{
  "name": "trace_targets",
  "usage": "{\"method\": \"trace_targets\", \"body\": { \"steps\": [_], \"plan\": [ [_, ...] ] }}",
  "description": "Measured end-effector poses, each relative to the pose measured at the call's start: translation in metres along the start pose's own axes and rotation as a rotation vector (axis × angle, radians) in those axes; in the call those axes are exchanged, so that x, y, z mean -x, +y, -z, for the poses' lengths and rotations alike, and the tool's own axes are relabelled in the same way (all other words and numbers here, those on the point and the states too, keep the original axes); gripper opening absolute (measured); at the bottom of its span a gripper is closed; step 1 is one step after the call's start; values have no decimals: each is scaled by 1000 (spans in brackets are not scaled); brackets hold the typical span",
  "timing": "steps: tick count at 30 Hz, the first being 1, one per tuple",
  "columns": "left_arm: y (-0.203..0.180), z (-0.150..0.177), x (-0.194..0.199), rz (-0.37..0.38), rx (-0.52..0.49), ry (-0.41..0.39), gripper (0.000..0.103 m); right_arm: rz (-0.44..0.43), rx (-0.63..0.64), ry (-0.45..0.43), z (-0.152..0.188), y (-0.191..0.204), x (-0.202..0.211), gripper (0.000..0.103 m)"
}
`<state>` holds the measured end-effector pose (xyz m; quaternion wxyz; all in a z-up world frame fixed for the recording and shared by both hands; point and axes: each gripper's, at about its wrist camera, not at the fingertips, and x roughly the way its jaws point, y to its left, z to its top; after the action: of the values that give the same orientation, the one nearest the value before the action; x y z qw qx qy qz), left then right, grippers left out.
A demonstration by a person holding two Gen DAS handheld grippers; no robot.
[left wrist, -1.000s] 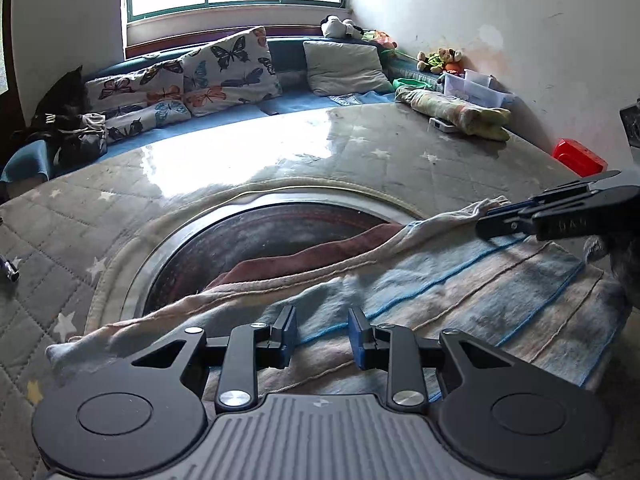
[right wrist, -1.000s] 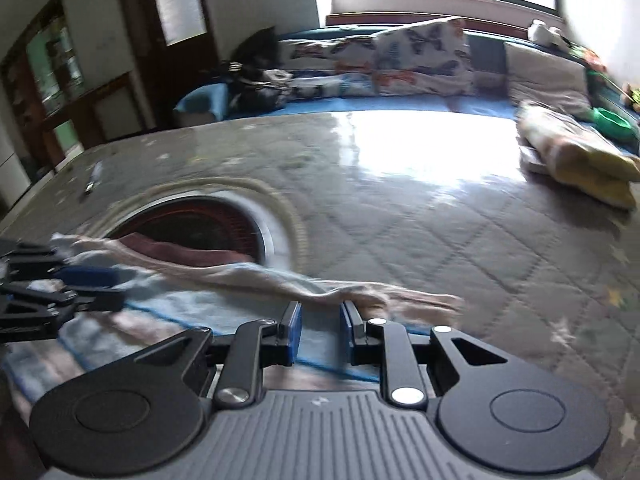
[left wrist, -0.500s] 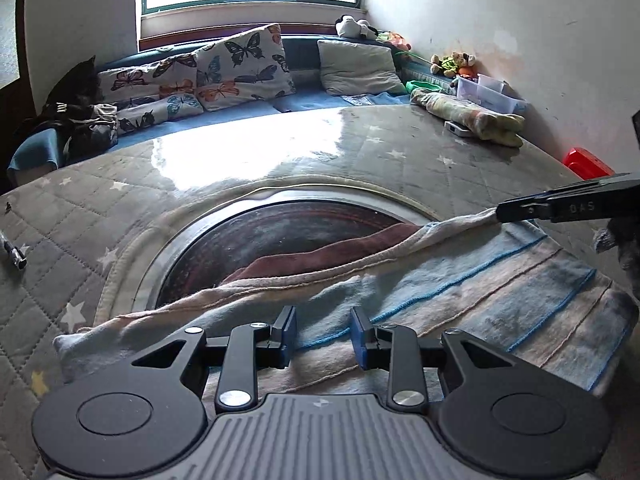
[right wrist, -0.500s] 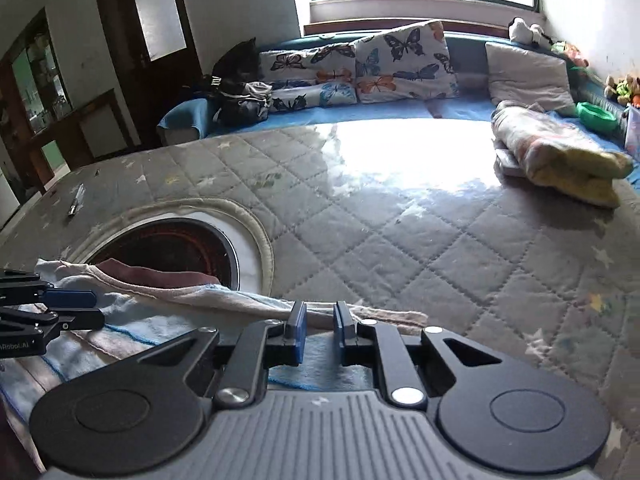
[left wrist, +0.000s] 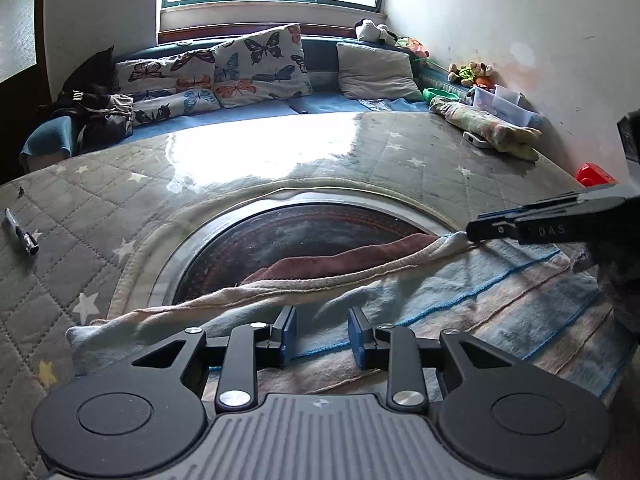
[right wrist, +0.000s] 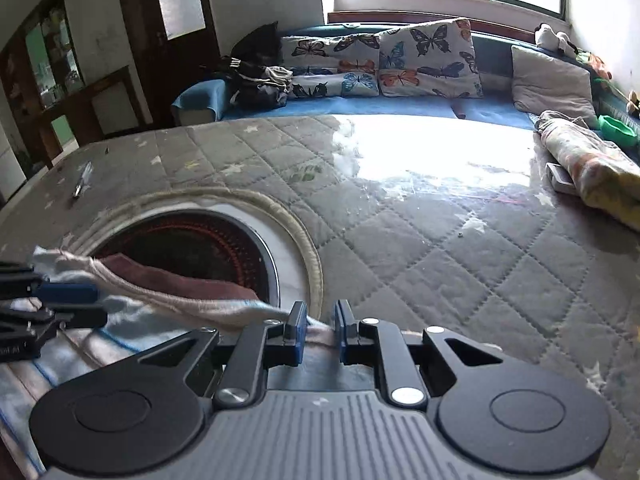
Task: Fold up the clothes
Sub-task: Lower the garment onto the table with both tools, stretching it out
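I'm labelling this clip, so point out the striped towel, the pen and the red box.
striped towel [left wrist: 500,300], left wrist view, blue-striped top face.
pen [left wrist: 21,231], left wrist view, mid-barrel.
red box [left wrist: 594,173], left wrist view, top face.

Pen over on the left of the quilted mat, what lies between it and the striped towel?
In the left wrist view, only bare quilted mat with printed stars lies between the pen and the striped towel; nothing else rests there.
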<state>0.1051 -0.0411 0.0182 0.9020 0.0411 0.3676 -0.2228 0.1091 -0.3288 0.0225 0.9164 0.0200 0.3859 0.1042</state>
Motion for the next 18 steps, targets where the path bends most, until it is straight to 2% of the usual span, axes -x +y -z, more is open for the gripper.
{"method": "trace_targets", "body": {
  "steps": [3, 8, 12, 14, 16, 18],
  "plan": [
    [-1, 3, 10, 4, -13, -14, 31, -6, 2, -19, -1, 0, 13, 15],
    [-11, 13, 24, 17, -50, -24, 31, -66, 80, -5, 10, 14, 40, 18],
    [-26, 27, 32, 29, -91, -23, 31, -120, 149, 36, 28, 34, 46, 27],
    [-28, 34, 37, 30, -95, -20, 31, -121, 181, 51, 38, 45, 46, 28],
    [-31, 42, 42, 31, -98, -17, 31, -124, 206, 56, 48, 55, 49, 36],
    [-33, 50, 47, 31, -101, -14, 32, -116, 241, 49, 59, 65, 55, 38]
  ]
}}
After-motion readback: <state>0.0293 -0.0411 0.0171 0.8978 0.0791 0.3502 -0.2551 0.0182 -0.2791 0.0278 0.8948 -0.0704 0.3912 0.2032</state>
